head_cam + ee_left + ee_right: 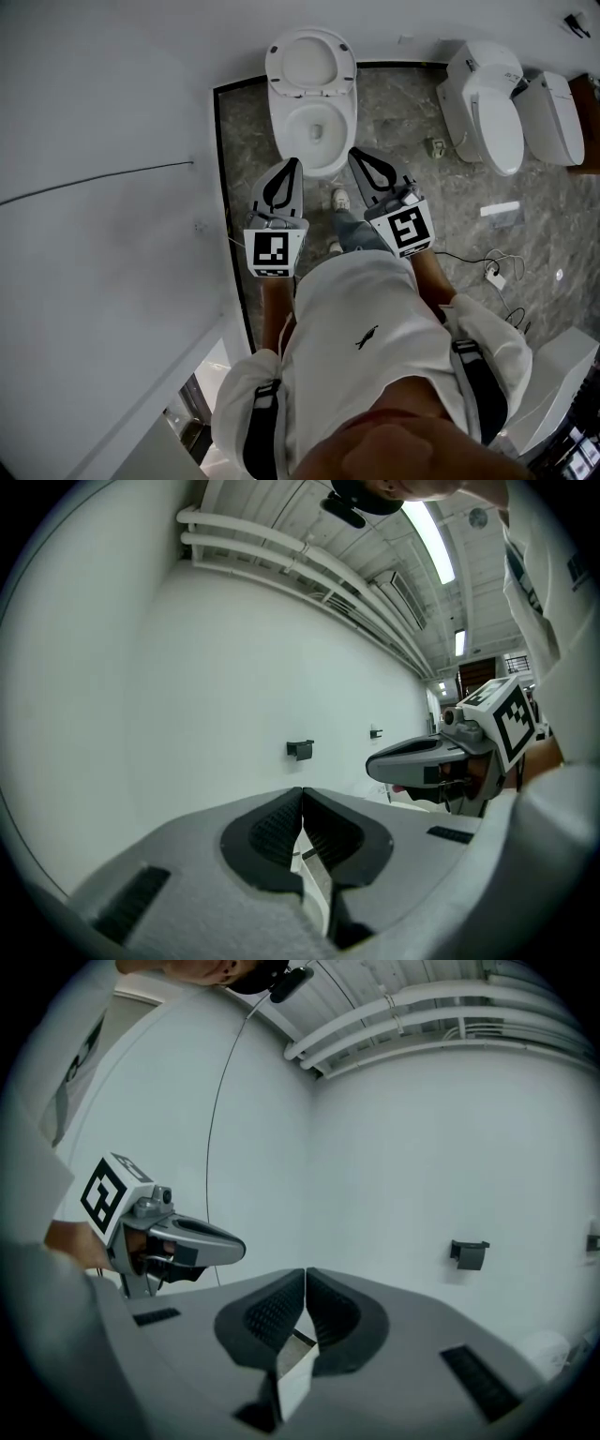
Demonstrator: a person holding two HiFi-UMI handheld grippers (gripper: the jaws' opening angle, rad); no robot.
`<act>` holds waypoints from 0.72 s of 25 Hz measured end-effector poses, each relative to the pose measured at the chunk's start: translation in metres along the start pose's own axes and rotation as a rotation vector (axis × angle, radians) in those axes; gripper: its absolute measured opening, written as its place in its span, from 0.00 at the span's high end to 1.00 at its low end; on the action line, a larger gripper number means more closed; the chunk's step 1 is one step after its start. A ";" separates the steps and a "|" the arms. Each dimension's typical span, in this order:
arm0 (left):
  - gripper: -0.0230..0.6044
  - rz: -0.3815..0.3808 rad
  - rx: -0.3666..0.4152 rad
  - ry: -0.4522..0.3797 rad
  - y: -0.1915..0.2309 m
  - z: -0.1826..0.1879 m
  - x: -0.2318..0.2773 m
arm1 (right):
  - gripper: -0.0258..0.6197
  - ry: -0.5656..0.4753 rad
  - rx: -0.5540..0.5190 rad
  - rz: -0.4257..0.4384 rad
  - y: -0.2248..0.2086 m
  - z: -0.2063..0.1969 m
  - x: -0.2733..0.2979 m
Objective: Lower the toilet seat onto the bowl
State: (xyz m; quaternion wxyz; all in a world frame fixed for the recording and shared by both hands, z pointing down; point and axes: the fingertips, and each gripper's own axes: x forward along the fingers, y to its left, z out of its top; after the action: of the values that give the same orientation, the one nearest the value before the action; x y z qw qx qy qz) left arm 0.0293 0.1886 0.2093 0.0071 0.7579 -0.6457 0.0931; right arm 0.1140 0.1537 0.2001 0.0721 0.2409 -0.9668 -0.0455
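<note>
toilet seat [278, 58] up, bowl [284, 129] open; left hand-held gripper [293, 164] and right hand-held gripper [356, 154] closed

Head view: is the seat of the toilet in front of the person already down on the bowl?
No, the white oval toilet seat stands raised behind the white ceramic bowl, whose rim is bare.

A white closed-lid toilet [487, 103] stands by the grey marbled floor's [403, 122] far right corner; a white plug [494, 277] lies near its right edge.
</note>
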 end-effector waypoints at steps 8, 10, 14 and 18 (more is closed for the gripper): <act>0.92 -0.004 -0.013 0.021 0.026 0.001 0.044 | 0.91 0.011 0.013 0.007 -0.031 0.000 0.040; 0.92 -0.002 -0.013 0.025 0.031 0.002 0.056 | 0.91 0.019 0.016 0.012 -0.041 -0.001 0.049; 0.92 0.000 -0.018 0.035 0.043 0.000 0.076 | 0.91 0.029 0.037 0.015 -0.056 -0.008 0.068; 0.92 0.004 -0.025 0.045 0.057 0.000 0.098 | 0.91 0.041 0.021 0.027 -0.072 -0.007 0.090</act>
State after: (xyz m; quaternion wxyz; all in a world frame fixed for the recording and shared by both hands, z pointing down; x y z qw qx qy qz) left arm -0.0122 0.0829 0.2173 0.0308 0.7541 -0.6481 0.1021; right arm 0.0695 0.0478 0.2088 0.0899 0.2292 -0.9688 -0.0294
